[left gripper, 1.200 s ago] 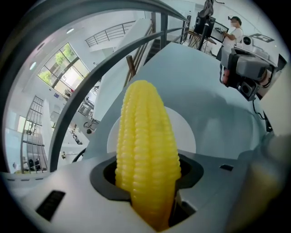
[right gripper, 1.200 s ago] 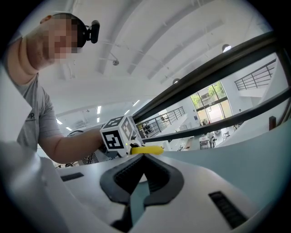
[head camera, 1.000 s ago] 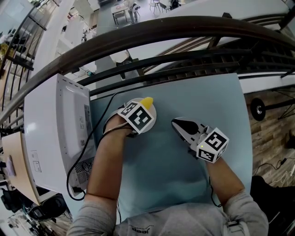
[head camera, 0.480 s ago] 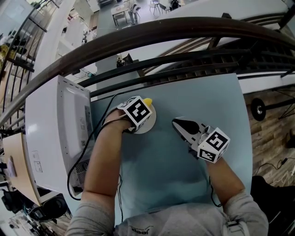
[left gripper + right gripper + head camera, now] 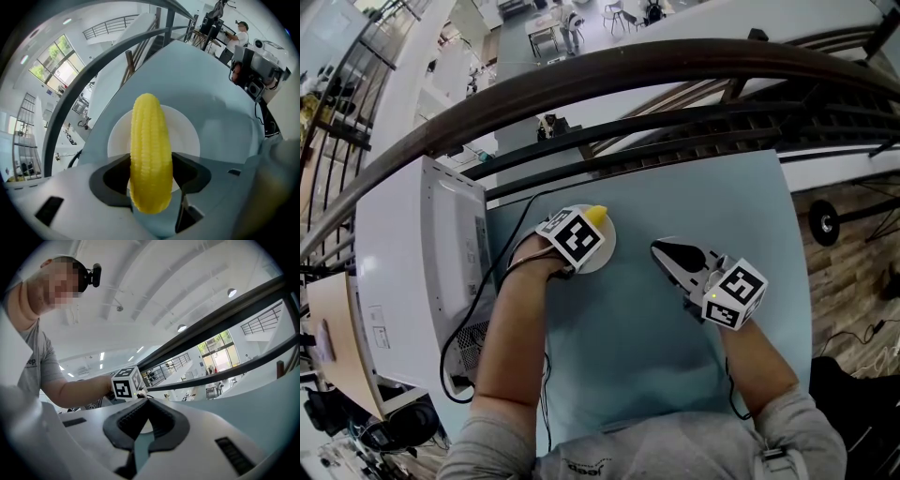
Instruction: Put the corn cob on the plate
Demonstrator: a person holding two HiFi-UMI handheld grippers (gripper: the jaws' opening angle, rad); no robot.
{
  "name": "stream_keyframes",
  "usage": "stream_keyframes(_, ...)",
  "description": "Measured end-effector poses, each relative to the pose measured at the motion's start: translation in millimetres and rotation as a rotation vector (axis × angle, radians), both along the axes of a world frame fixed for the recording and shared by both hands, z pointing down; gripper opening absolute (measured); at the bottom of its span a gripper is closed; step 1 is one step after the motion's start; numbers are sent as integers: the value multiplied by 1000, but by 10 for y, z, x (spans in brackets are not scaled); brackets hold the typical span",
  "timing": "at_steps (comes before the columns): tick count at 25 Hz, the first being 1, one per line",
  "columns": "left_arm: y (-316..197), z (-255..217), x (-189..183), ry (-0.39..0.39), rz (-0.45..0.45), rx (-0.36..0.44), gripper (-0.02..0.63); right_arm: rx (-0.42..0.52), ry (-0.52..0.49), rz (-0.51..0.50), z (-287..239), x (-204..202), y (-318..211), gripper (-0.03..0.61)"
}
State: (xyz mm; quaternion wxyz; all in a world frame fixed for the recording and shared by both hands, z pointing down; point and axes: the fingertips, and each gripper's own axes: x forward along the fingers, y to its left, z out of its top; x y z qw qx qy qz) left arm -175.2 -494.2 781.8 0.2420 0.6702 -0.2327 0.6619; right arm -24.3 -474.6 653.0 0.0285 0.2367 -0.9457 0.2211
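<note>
A yellow corn cob [image 5: 150,154] lies over the white plate [image 5: 187,136] on the light blue table. My left gripper [image 5: 151,174] points straight down at it with the cob's near end between the pads. The jaws have just been opening and the pads stand right beside the cob. From the head view only the cob's tip [image 5: 596,215] shows past the marker cube of the left gripper [image 5: 577,240], above the plate [image 5: 605,253]. To the right, my right gripper [image 5: 661,251] lies low over the table, shut and empty, seen again as the right gripper [image 5: 146,401].
A white machine [image 5: 412,272] stands along the table's left edge, and a black cable [image 5: 502,246] runs from it past the left wrist. A dark curved railing [image 5: 628,66] crosses beyond the far edge. The table [image 5: 712,187] ends at the right above a wooden floor.
The left gripper's marker cube has wobbled slightly over the plate, and the corn's tip stays at the plate's far side. The right gripper has kept still.
</note>
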Motion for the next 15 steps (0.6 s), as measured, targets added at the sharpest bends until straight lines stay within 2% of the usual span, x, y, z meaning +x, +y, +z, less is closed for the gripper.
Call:
stream_keyframes(3,14,-19,-12,-5,-5,16,279,3,-2,0,-60,6,26,17)
stream_keyframes(8,30,-115,12,49,-48,66,295,6,2,10,-172,59,74,17)
stream_keyframes(15,89,-196,-57,63,-76,107,307,24,38,29,-269,122,143,17)
